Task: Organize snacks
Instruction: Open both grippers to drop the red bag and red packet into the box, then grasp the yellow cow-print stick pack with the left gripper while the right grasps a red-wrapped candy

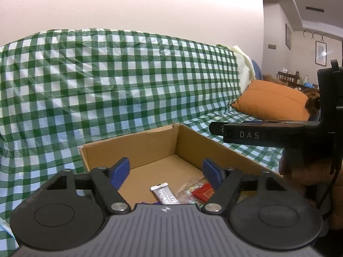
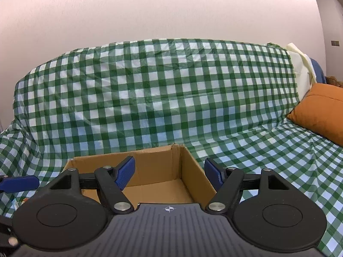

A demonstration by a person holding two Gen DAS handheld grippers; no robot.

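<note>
Your left gripper (image 1: pixel 166 172) has its blue-padded jaws spread wide with nothing between them, hovering over the open brown cardboard box (image 1: pixel 188 141) on the green-and-white checked cover (image 1: pixel 107 81). Your right gripper (image 2: pixel 169 174) is likewise spread and empty above the same box, at its right-hand wall. On the box floor lie a silver printed snack wrapper (image 1: pixel 164 194), a crinkled clear wrapper (image 1: pixel 189 187) just beside it, and a red packet (image 1: pixel 203 192) touching the clear one. The gripper body cuts off the near ends of all three, and a purple sliver at its edge is too little to identify. An orange cushion (image 1: pixel 272 102) sits at right.
</note>
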